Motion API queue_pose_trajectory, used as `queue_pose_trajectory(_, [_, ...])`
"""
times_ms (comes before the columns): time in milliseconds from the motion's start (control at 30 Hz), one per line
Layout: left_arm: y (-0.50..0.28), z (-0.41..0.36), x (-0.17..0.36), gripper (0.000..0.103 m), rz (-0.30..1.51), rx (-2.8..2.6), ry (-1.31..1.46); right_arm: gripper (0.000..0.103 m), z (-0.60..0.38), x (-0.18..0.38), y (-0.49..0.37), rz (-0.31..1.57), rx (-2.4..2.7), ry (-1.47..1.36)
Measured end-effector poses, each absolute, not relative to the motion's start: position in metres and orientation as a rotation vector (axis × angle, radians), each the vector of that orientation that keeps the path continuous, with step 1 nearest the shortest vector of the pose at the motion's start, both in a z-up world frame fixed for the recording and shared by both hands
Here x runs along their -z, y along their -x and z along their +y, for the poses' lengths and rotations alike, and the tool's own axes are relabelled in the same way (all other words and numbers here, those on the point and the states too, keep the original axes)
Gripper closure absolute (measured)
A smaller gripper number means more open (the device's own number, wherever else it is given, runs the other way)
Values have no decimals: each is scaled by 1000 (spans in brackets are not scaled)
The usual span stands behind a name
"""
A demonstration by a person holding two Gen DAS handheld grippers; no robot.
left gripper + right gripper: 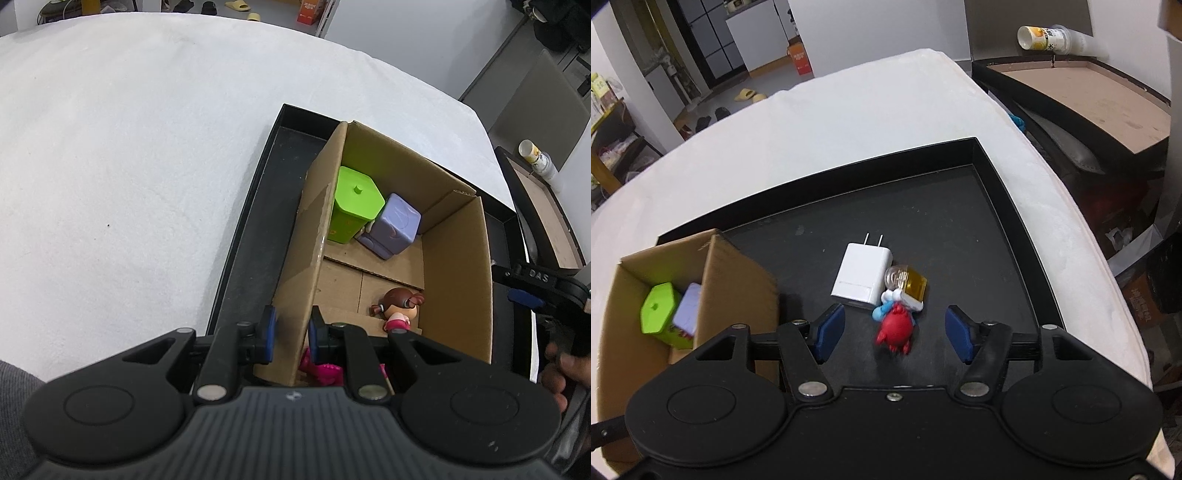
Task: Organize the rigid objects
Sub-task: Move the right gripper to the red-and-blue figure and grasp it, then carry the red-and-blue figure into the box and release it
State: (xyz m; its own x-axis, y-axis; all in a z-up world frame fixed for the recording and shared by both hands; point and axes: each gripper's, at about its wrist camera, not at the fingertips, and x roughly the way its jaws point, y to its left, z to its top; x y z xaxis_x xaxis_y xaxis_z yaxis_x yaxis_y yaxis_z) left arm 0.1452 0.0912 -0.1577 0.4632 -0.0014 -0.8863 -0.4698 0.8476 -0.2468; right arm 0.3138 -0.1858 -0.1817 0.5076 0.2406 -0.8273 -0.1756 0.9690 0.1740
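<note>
One small red and blue toy figure (894, 325) lies on the black tray (1004, 192), a white plug charger (860, 273) touching at eleven o'clock. Around it, the right gripper (894, 332) gapes wide; the left gripper (291, 332) pinches the brown cardboard box's (458, 266) wall.
</note>
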Motion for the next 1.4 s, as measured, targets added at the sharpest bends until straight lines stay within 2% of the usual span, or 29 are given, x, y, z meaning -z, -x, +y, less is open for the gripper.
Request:
queue_pose_trajectory(333, [-145, 91, 158, 87, 1060, -304, 503, 45, -167, 193, -328, 1038, -246, -27])
queue_pose_trajectory(467, [-145, 91, 158, 87, 1059, -305, 499, 69, -161, 200, -327, 1060, -219, 25])
queue_pose_trajectory(667, [-145, 89, 157, 87, 1057, -308, 495, 76, -166, 192, -312, 1042, -242, 27])
queue_pose_trajectory(1400, [-136, 91, 148, 87, 1030, -291, 509, 77, -187, 157, -282, 992, -232, -86])
